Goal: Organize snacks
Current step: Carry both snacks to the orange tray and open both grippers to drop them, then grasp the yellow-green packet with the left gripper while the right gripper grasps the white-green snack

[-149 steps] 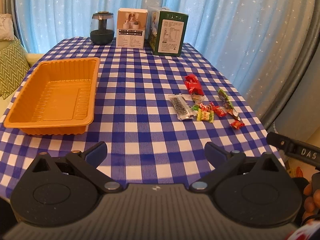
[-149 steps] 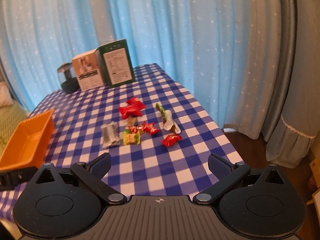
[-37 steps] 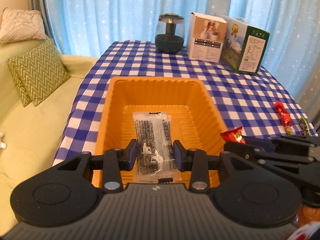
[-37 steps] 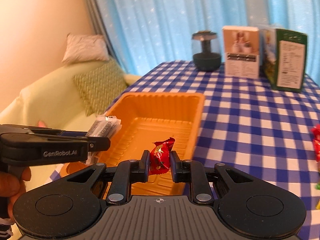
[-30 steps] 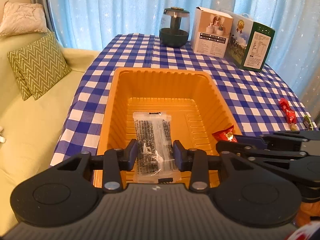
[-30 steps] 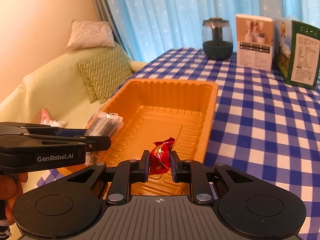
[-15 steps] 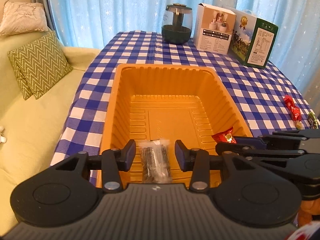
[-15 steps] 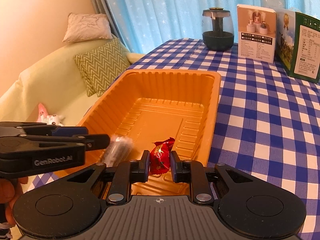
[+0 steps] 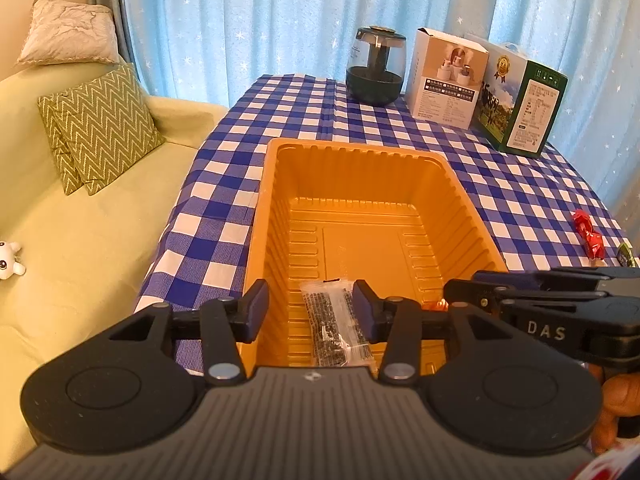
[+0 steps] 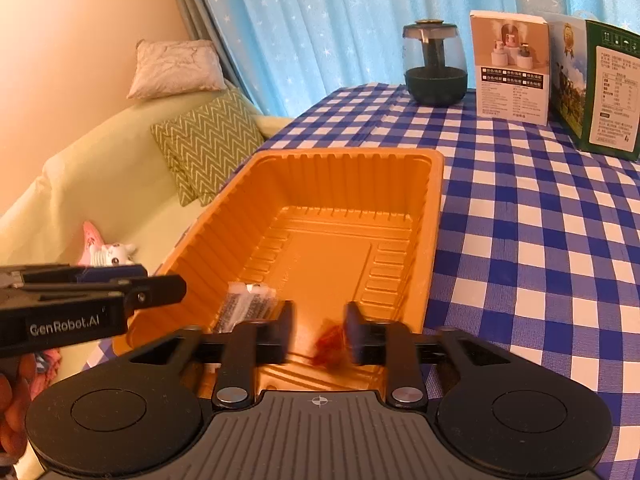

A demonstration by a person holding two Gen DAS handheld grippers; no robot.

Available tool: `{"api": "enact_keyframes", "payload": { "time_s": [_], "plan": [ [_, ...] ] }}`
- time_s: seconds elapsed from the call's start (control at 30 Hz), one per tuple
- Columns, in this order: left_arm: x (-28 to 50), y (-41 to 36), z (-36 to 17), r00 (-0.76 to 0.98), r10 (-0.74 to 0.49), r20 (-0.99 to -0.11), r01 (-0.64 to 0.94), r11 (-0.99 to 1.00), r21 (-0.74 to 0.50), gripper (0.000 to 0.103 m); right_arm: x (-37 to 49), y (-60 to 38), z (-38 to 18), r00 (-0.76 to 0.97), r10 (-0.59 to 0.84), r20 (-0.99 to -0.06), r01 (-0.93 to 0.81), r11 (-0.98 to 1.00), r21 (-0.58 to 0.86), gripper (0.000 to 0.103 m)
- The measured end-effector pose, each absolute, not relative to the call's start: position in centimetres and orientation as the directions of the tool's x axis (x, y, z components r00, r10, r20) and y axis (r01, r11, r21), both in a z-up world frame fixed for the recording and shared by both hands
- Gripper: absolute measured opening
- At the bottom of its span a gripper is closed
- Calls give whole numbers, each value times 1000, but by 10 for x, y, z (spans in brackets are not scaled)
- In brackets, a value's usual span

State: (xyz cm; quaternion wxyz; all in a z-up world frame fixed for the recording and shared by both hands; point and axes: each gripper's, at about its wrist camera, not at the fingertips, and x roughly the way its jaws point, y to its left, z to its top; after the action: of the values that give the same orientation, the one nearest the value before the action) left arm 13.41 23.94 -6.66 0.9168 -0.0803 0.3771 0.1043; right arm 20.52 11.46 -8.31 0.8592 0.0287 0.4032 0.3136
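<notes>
Daylight glows through the blue curtain (image 9: pixel 280 40) across the top of both views, giving soft, even, warm-tinted light with faint shadows. Fisheye bending curves the edges, and the corners go black. In the right wrist view the red candy (image 10: pixel 330 346) at lower centre is smeared by motion blur; elsewhere things look sharp.

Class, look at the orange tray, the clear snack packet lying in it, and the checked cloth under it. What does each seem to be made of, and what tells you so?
Tray: thin moulded plastic, probably; its walls are ribbed and faintly glossy.
Packet: clear plastic film, shiny, with dark contents showing through.
Cloth: looks like woven fabric, matte, draping over the table edge; coated cloth is possible.
</notes>
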Motion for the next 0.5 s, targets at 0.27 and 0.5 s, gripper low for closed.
{"api": "enact_keyframes", "payload": {
  "time_s": [0.27, 0.5],
  "plan": [
    [128, 231, -63, 705, 110, -701, -242, 966, -91, 42, 203, 83, -66, 581, 530, -618, -448, 842, 301, 55],
    [124, 208, -49, 729, 69, -681, -200, 973, -115, 43, 189, 39, -49, 683, 446, -579, -370, 894, 253, 55]
  ]
}}
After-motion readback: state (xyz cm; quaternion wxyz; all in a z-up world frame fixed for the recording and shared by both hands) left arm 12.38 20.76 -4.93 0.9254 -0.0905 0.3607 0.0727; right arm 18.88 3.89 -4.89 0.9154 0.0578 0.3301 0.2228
